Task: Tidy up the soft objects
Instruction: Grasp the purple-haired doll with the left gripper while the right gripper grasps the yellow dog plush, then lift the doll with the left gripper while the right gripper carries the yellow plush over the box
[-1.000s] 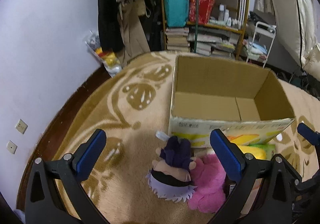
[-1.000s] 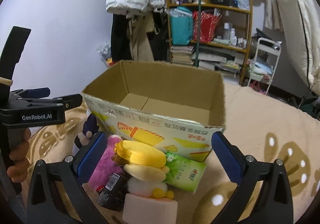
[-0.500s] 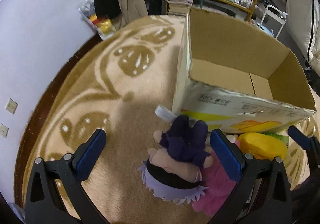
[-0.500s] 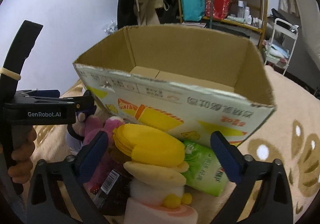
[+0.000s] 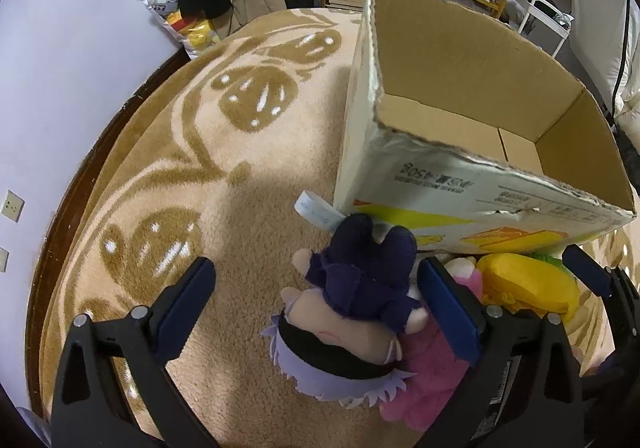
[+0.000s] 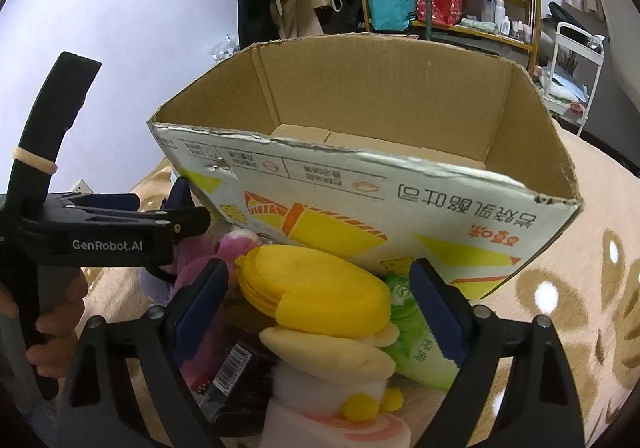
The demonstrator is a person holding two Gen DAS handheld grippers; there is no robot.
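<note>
The purple-haired doll (image 5: 352,312) lies on the carpet (image 5: 168,183) just in front of the near wall of the cardboard box (image 5: 452,183), close to the box's near left corner. Its long axis runs from the head, nearest the camera, to the dark legs, which point toward the box. It sits between the fingers of the left gripper (image 5: 316,308), but not in the middle: it is close against the right finger (image 5: 448,312), and a wide gap of carpet stays open toward the left finger (image 5: 184,308). The jaws of this gripper have just been closing a little, yet they are widely spread and I see no pad pressing on the doll.

A pink plush (image 5: 432,360) touches the doll on its right side, partly under the right finger.

Further right, the yellow plush (image 6: 316,292) lies against the same box wall, on top of a small pile with a green packet (image 6: 416,344). It is between the fingers of the right gripper (image 6: 320,312), whose jaws have also just been closing slightly and are spread, not pinching.

I judge each hand is nearer to its own toy, and the box, open at the top, is directly ahead of both
</note>
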